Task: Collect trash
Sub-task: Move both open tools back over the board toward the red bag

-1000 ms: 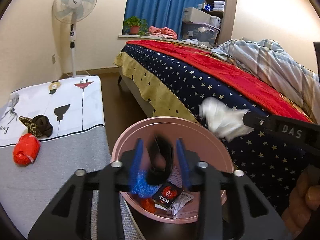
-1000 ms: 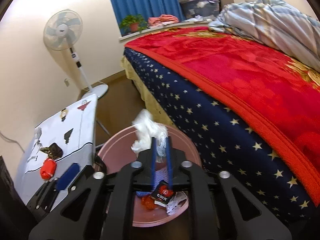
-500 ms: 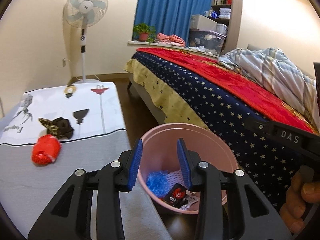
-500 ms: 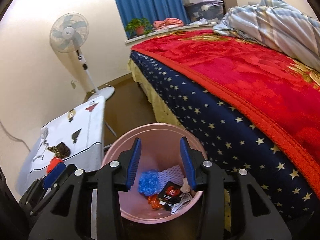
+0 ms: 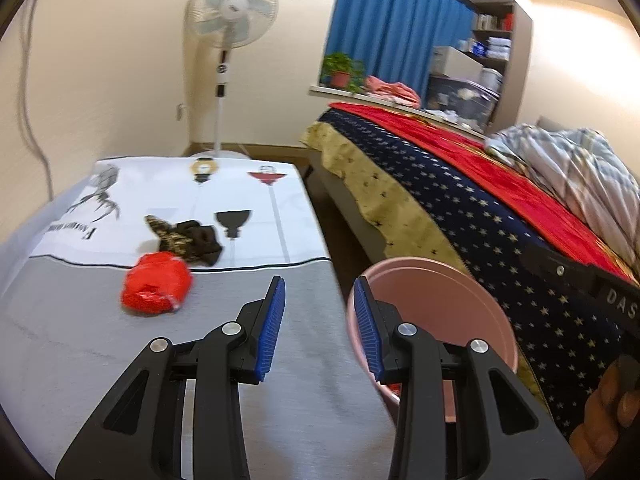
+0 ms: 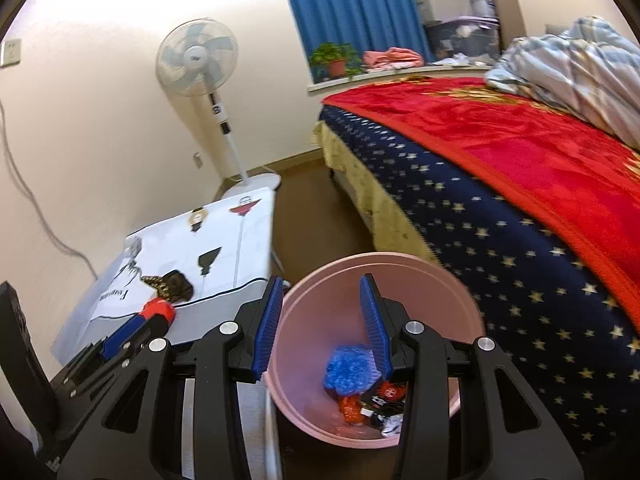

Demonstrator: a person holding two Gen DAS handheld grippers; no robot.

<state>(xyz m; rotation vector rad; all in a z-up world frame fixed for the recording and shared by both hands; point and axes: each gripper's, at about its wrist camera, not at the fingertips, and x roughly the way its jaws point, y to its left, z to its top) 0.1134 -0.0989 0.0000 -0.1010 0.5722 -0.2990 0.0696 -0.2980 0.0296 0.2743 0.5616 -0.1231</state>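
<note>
Two empty, spread tongs, left [image 5: 318, 322] and right [image 6: 322, 322]; crumpled red plastic wrapper [image 5: 156, 288] on table [image 5: 80, 340] looks light, soft: pinch its middle

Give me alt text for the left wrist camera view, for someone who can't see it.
The open, empty left gripper hovers over the edge of a cloth-covered table, beside a pink bin. On the table lie a red crumpled wrapper and a dark crumpled item; a bed stands to the right.
</note>
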